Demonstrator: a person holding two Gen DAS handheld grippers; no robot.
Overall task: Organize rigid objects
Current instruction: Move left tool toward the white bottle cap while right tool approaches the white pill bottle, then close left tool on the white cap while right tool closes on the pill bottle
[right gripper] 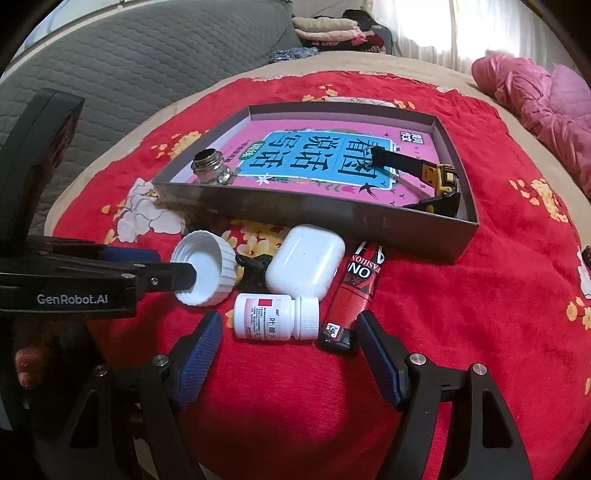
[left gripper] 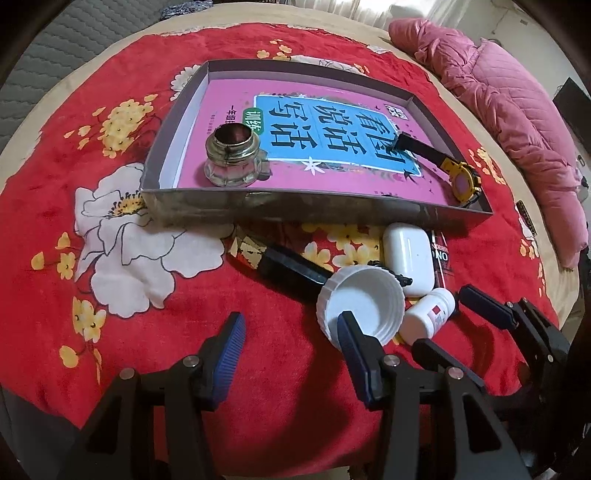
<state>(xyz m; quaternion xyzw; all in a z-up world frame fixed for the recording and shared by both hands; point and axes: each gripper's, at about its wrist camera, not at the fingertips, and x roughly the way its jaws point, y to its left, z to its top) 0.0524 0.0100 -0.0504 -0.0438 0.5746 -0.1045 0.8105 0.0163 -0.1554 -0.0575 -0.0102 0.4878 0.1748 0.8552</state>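
A grey box (left gripper: 303,212) (right gripper: 332,225) on the red blanket holds a pink book, a glass jar (left gripper: 233,157) (right gripper: 212,168) and a yellow watch (left gripper: 463,181) (right gripper: 441,177). In front of it lie a white cap (left gripper: 360,308) (right gripper: 207,266), a white earbud case (left gripper: 408,258) (right gripper: 304,266), a white pill bottle (left gripper: 428,315) (right gripper: 277,317), a red lighter (right gripper: 354,291) and a black object (left gripper: 284,269). My left gripper (left gripper: 291,332) is open; its right finger reaches into the cap. My right gripper (right gripper: 290,334) is open around the pill bottle and lighter.
A pink quilted jacket (left gripper: 498,107) (right gripper: 535,96) lies at the right on the bed. A grey quilted cushion (right gripper: 147,70) stands behind the blanket at left. Folded clothes (right gripper: 332,31) are stacked far behind.
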